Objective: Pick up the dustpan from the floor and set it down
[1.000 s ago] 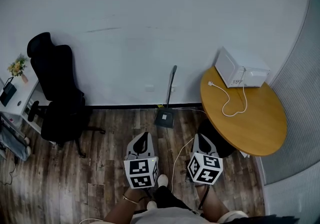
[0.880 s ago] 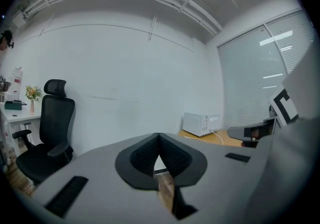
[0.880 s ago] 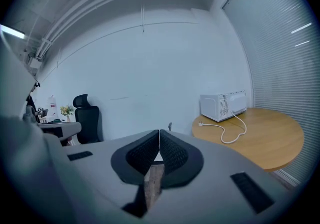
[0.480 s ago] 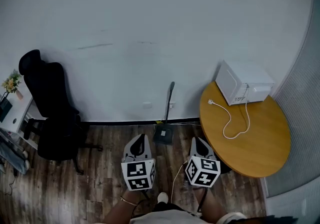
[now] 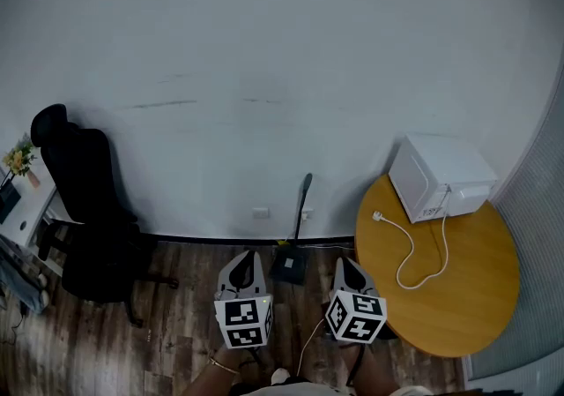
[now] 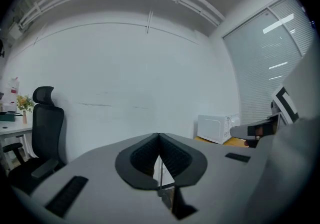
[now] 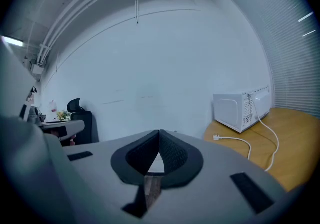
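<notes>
A dark dustpan (image 5: 289, 265) stands on the wooden floor against the white wall, its long handle (image 5: 303, 200) leaning up the wall. My left gripper (image 5: 246, 256) is just left of the pan, and my right gripper (image 5: 345, 261) is just right of it; both stop short of the pan. In the left gripper view the jaws (image 6: 159, 135) meet at their tips with nothing between them, and the thin dustpan handle (image 6: 160, 172) shows through the gap below. The right gripper (image 7: 159, 131) is likewise shut and empty, pointing at the wall.
A round wooden table (image 5: 458, 297) at the right carries a white microwave (image 5: 441, 178) with its loose cord (image 5: 414, 257). A black office chair (image 5: 84, 209) and a white desk with flowers (image 5: 19, 160) are at the left. A white cable (image 5: 311, 334) lies on the floor.
Both grippers have moved forward toward the wall, side by side. The dustpan now lies close between them instead of well ahead. Both stay shut.
</notes>
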Motion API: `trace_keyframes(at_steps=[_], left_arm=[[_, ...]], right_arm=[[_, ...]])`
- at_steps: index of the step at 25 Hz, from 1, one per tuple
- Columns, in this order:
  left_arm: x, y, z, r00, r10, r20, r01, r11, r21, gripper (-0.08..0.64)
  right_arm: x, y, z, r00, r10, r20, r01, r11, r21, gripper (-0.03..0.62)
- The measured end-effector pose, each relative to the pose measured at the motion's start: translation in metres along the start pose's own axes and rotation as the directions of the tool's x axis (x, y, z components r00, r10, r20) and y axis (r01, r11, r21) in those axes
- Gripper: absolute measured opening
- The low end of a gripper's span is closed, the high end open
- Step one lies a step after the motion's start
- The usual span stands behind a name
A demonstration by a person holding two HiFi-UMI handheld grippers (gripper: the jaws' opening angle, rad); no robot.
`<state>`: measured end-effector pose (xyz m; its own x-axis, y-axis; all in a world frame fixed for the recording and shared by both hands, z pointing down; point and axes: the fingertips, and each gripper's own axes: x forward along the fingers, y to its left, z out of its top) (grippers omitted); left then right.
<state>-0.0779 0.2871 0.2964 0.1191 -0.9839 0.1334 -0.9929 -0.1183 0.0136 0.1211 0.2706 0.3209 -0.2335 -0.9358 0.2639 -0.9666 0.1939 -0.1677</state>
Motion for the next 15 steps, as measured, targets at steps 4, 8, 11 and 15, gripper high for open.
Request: trace_keyframes(at_steps=[4,8,11,15], left_arm=[[0.023,0.0,-0.006,0.999,0.025,-0.022,-0.025,1.0,-0.005,0.015],[0.042,0.001,-0.013,0.998,0.027,-0.051,-0.027,1.0,0.002,0.015],[0.055,0.006,-0.016,0.998,0.03,-0.063,-0.03,1.0,0.001,0.015],[0.081,0.01,-0.018,0.998,0.017,-0.062,-0.017,1.0,0.003,0.015]], right_arm=[[0.027,-0.013,-0.001,0.999,0.014,-0.032,-0.014,1.0,0.009,0.032],[0.05,-0.018,-0.004,0.998,0.017,-0.059,-0.016,1.0,0.022,0.032],[0.063,-0.02,-0.006,0.998,0.012,-0.067,-0.01,0.999,0.034,0.032],[0.085,-0.024,-0.01,0.996,0.001,-0.084,0.002,1.0,0.032,0.032]])
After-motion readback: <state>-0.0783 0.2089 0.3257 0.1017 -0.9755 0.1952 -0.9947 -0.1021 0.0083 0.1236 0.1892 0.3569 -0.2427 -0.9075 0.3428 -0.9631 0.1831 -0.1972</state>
